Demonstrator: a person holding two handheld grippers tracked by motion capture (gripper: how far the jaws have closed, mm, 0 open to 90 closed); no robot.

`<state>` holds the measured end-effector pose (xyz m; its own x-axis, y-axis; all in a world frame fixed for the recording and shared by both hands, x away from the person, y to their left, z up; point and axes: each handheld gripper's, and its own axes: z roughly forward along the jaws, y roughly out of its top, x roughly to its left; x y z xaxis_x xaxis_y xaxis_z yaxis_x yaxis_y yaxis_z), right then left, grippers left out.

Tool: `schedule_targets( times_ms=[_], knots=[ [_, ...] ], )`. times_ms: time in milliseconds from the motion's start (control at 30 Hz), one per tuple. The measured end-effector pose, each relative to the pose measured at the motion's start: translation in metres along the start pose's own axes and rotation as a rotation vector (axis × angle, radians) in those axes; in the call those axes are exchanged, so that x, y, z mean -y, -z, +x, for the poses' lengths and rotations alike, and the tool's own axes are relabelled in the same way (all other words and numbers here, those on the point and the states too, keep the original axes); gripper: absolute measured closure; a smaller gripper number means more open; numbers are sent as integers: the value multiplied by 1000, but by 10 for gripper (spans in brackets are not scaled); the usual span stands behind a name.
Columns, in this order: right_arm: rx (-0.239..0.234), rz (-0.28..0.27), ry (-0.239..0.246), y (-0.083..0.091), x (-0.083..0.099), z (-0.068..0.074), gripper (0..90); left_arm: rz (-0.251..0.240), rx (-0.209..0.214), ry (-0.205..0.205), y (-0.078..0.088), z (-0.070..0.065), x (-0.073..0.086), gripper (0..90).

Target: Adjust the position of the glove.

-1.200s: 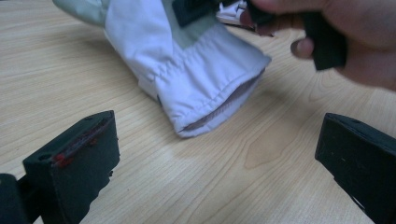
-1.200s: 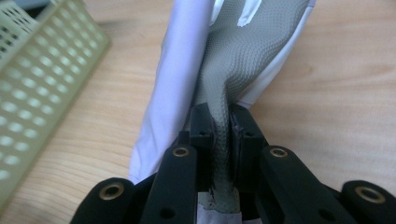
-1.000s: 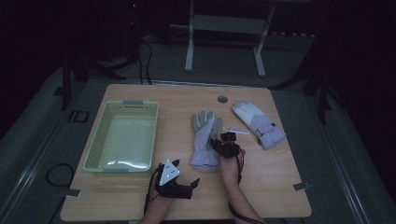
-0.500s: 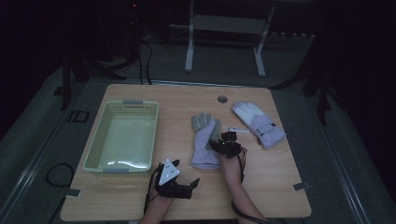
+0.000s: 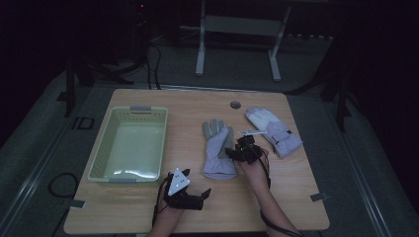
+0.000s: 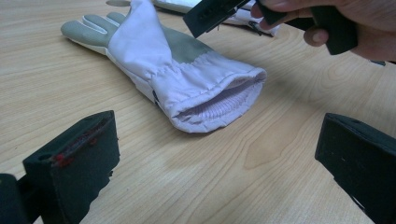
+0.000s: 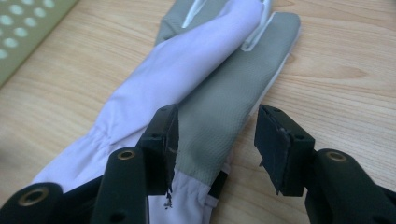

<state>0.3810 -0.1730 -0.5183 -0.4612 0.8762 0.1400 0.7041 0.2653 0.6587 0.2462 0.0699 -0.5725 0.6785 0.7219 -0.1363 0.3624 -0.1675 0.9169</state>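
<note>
The right gripper [image 7: 215, 140] has just been opening above the near glove [image 7: 210, 93], its jaws apart and clamping nothing. The left gripper [image 6: 210, 163], short of that glove's cuff, also stands spread wide

R fingers [image 7: 214, 149] open over glove [image 7: 210, 88].

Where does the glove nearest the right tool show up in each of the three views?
High view: the near glove lies mid-table, cuff toward the person, between the green basket and the right tool.
Left gripper view: upper centre, open ribbed cuff facing the camera, fingers pointing away.
Right gripper view: centre, running up from between the open jaws, grey palm up.
Shared landmark: the grey palm patch, with a lavender fold lying across it.
</note>
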Motion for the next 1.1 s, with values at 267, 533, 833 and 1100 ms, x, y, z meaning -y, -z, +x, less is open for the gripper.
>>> schedule_targets(
  times_ms=[267,533,833,1100],
  knots=[
    [-40,-47,117,21,-4,-9,495,-1,-1,1,0,0,0,0],
    [-19,-60,184,38,-8,-34,492,-1,-2,3,0,0,0,0],
    [12,-92,152,60,-5,-88,514,0,-2,6,0,0,0,0],
    [76,-116,122,78,-5,-129,526,-1,-3,4,0,0,0,0]
  ],
)
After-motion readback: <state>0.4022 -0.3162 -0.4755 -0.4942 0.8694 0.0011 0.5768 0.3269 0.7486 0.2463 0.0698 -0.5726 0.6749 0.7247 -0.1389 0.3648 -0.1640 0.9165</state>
